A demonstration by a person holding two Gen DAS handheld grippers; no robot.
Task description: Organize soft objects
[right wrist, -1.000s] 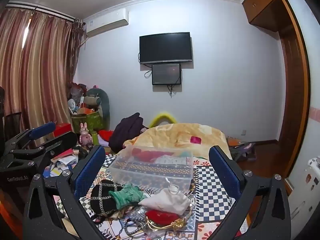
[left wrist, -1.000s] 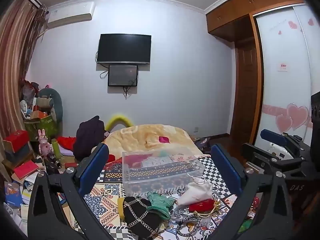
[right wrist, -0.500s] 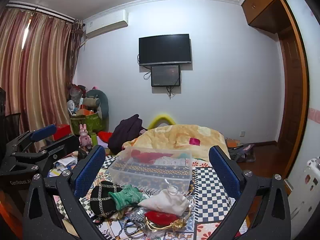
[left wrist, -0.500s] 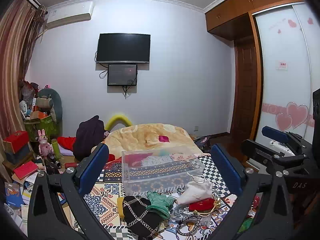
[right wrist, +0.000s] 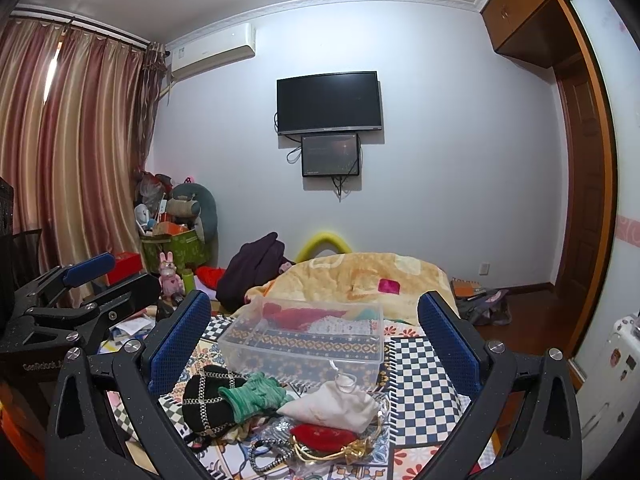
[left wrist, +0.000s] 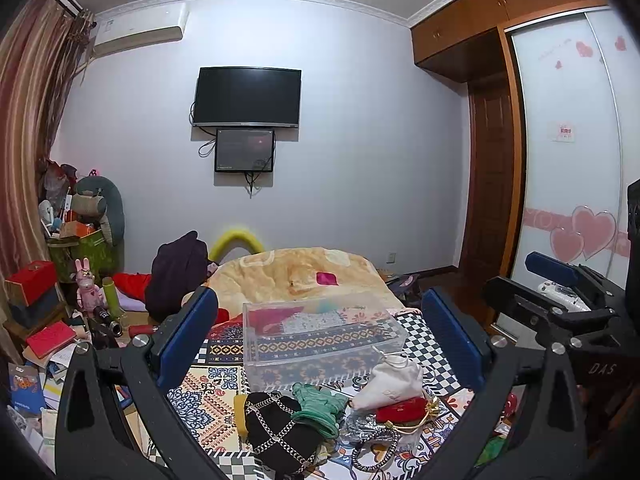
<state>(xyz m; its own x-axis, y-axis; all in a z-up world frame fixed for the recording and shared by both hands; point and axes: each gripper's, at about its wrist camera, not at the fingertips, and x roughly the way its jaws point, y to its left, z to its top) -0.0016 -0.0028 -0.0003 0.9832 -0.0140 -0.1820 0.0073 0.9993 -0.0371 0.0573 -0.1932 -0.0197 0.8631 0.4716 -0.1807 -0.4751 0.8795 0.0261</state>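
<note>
A pile of soft things lies on the patterned bedspread: a black pouch with chain pattern (left wrist: 276,428) (right wrist: 210,400), a green knitted piece (left wrist: 320,402) (right wrist: 256,394), a white drawstring bag (left wrist: 390,380) (right wrist: 336,404) and a red pouch (left wrist: 400,414) (right wrist: 324,436). Behind them stands a clear plastic box (left wrist: 320,332) (right wrist: 304,336). My left gripper (left wrist: 320,332) is open and empty above the pile. My right gripper (right wrist: 314,332) is open and empty too, and it shows at the right of the left wrist view (left wrist: 560,300).
A yellow blanket (left wrist: 296,272) covers the far end of the bed. A dark garment (left wrist: 176,268) lies at the left. Boxes, books and toys (left wrist: 52,304) crowd the floor at the left. A wardrobe with sliding doors (left wrist: 572,160) stands at the right.
Both views have shifted only slightly; the grippers stay open and the pile and box have not moved.
</note>
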